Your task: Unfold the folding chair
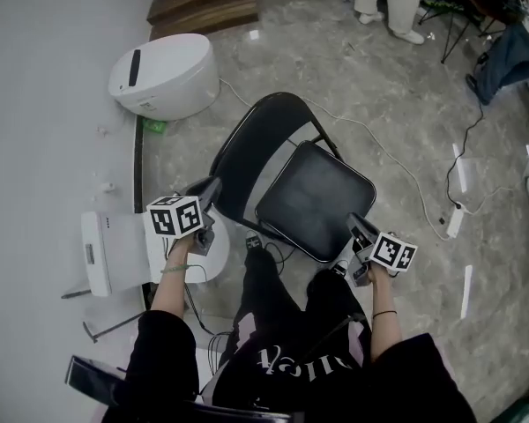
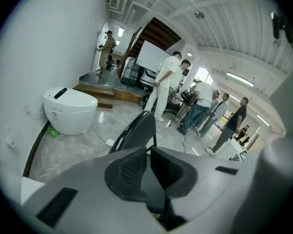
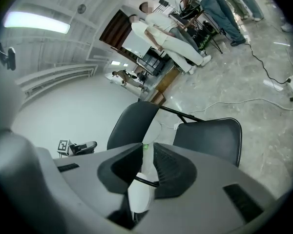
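Two grippers hang at either flank of the folding chair [image 1: 313,196]. The left gripper [image 1: 210,190] has its jaws drawn almost together with only a slit between them and nothing in it. Its own view [image 2: 147,155] shows the curved backrest [image 2: 139,128] rising just past the tips, not touching them. The right gripper [image 1: 360,227] sits by the seat's near right corner with its jaws a little apart [image 3: 147,152]. A white shape and a thin dark line show through the gap, and I cannot tell what they are. The seat [image 3: 210,135] lies ahead of the tips, clear of them.

The chair stands opened on the marble floor [image 1: 406,104], its seat flat and its backrest loop [image 1: 247,139] toward the wall [image 1: 44,148]. The person's dark-clad legs [image 1: 264,298] come up to the seat's near edge.

Room on the left is tight, with a white box unit [image 1: 110,252] by the left gripper and a white toilet [image 1: 163,73] near the backrest, both against the wall. The floor on the right lies more open, crossed by a white cable [image 1: 379,148] that runs to a power strip [image 1: 455,220]. Wooden steps [image 1: 203,3] and standing people [image 1: 388,3] are at the far edge, well apart from the chair.
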Tool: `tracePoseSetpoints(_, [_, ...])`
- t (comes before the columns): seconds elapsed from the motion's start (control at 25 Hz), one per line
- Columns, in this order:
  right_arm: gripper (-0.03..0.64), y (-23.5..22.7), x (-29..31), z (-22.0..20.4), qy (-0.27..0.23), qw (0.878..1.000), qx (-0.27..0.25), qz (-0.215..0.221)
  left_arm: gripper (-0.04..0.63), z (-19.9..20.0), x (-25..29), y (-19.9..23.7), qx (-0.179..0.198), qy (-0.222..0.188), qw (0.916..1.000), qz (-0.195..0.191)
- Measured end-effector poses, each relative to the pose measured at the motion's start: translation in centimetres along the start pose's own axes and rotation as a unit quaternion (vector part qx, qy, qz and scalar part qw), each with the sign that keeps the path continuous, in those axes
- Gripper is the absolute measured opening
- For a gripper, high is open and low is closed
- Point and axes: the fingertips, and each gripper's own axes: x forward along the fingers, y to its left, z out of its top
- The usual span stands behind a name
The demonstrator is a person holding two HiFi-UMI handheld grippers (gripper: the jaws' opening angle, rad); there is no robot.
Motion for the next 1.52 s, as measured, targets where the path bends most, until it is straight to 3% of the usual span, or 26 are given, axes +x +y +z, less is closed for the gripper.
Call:
tracePoseSetpoints(0.24, [0.074,2.0,-3.9,1.2,0.052,0.998,-0.036,0.018,0.003,-3.5,-0.4,-10.5,-0.023,-0.013,0.9996,-0.013])
tracePoseSetpoints(0.4, [0.074,5.1,-5.9,2.8,0.043,0.997,-0.030,0.050,0.003,-4.7,-1.4,-16.8,-0.013,-0.014,0.9991,-0.037])
tracePoseSetpoints(0.52, [0.074,7.8,-6.4,3.1,0.021,0.997,-0.019,0.069,0.003,-5.0,-2.4,-19.1,-0.024,-0.019,0.9977,-0.060])
tracePoseSetpoints(0.68, [0.074,11.0,-5.3,1.7,0.001,0.997,-0.026,0.070,0.003,-4.9,-3.8,-19.2,-0.029,-0.023,0.9945,-0.098])
tracePoseSetpoints(0.84, [0.074,15.3,-3.1,-1.6,-0.005,0.997,-0.050,0.059,0.003,-5.6,-6.8,-16.7,-0.033,-0.025,0.9916,-0.123])
tracePoseSetpoints(1.12, [0.063,23.7,-1.1,-8.1,-0.089,0.994,-0.051,0.033,0.003,-9.1,-14.1,-10.5,-0.053,-0.016,0.9806,-0.188])
tracePoseSetpoints(1.32, [0.061,26.7,-2.9,-13.0,-0.127,0.991,-0.019,0.025,0.003,-10.8,-17.7,-10.0,-0.029,-0.002,0.9734,-0.227])
tracePoseSetpoints(1.52, [0.055,27.1,-6.0,-15.6,-0.136,0.990,-0.023,0.007,0.003,-12.4,-20.0,-12.7,0.002,0.006,0.9683,-0.250])
